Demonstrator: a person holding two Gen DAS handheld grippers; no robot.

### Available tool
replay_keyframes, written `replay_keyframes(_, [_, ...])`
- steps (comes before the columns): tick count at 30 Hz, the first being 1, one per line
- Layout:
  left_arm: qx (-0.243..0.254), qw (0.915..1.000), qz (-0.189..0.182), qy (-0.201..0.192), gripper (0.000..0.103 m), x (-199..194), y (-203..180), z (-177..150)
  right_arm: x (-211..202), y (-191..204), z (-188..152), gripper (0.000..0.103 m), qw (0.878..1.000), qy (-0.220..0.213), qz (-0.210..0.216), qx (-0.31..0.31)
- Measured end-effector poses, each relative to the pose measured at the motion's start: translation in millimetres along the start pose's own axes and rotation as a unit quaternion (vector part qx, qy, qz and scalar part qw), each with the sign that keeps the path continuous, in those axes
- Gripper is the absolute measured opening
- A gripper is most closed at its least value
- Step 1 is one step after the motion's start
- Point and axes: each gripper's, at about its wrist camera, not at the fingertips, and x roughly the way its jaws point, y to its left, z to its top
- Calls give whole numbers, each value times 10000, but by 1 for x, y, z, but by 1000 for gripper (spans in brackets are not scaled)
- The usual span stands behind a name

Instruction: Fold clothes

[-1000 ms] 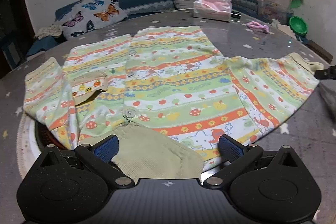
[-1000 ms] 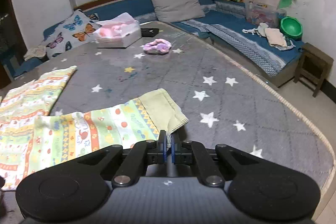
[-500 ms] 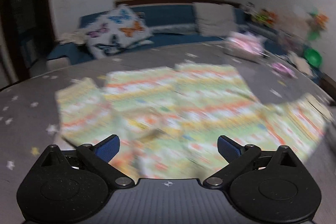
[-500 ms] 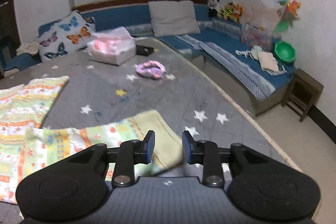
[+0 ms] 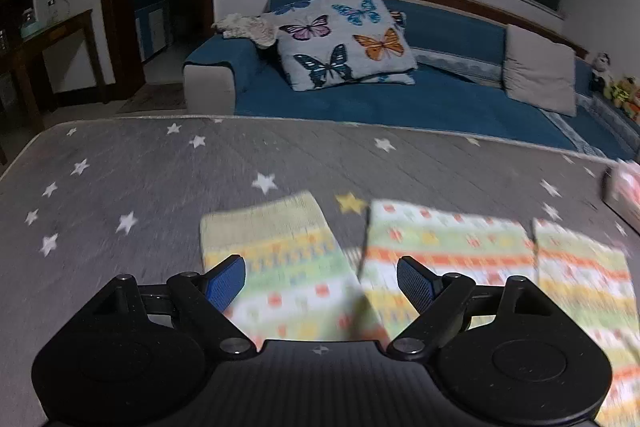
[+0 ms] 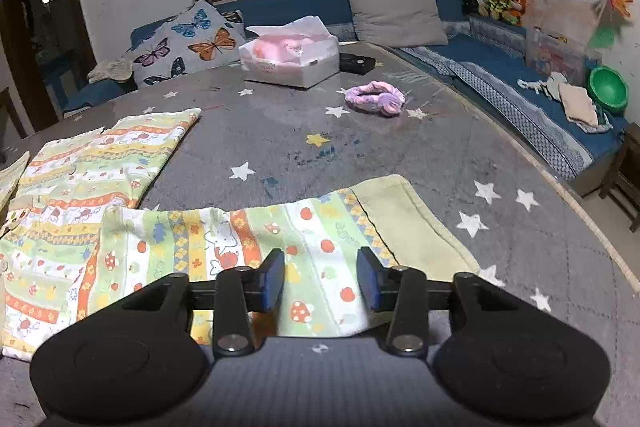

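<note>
A child's striped cardigan with orange, yellow and green bands lies flat on the grey star-patterned mat (image 5: 140, 167). In the left wrist view my left gripper (image 5: 322, 277) is open, hovering over one sleeve (image 5: 280, 251) whose pale cuff points away; the body (image 5: 480, 255) lies to the right, blurred. In the right wrist view my right gripper (image 6: 322, 277) is open and empty above the other sleeve (image 6: 280, 231), whose pale green cuff (image 6: 404, 219) lies to the right. The cardigan's body (image 6: 100, 155) stretches to the left.
A white tissue box (image 6: 290, 57), a black object (image 6: 356, 61) and a purple scrunchie (image 6: 374, 99) lie on the far mat. A blue sofa (image 5: 400, 103) with a butterfly cushion (image 5: 344, 39) runs behind. The mat edge (image 6: 560, 183) drops off at right.
My right gripper has let go of the cuff and opened wider above the sleeve. My left gripper, open throughout, has swung from the cardigan's hem to its left sleeve.
</note>
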Motion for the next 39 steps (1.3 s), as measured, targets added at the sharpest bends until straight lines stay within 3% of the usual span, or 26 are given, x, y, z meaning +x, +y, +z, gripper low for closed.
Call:
replay_keyframes(8, [119,9985,511,164,83,47,-10,14,6,-1,-3,51,9999,-18,147,2])
replay_keyframes(15, [-66,9977,611,300,72,64,-5,15,8,-2,-5,54,9998,-56,196,-25])
replay_keyframes(22, [27,9977,628,255,18,59,3,20,9,0,-5,55,9999,-30,157,-48])
replay_keyframes(24, [-65,9980,588,210,12,51,11,19,9,0,-3,55,9999,-7,149,-41])
replay_keyframes(33, [-599,9959,412,-546,11,-46,72,7,10,3,0,55,9999,55,67,-105])
replay_keyframes(39, [-963,9889,381,-1063,11,-128,123,-32,-5,9,5,55,9998,-62,30,-167])
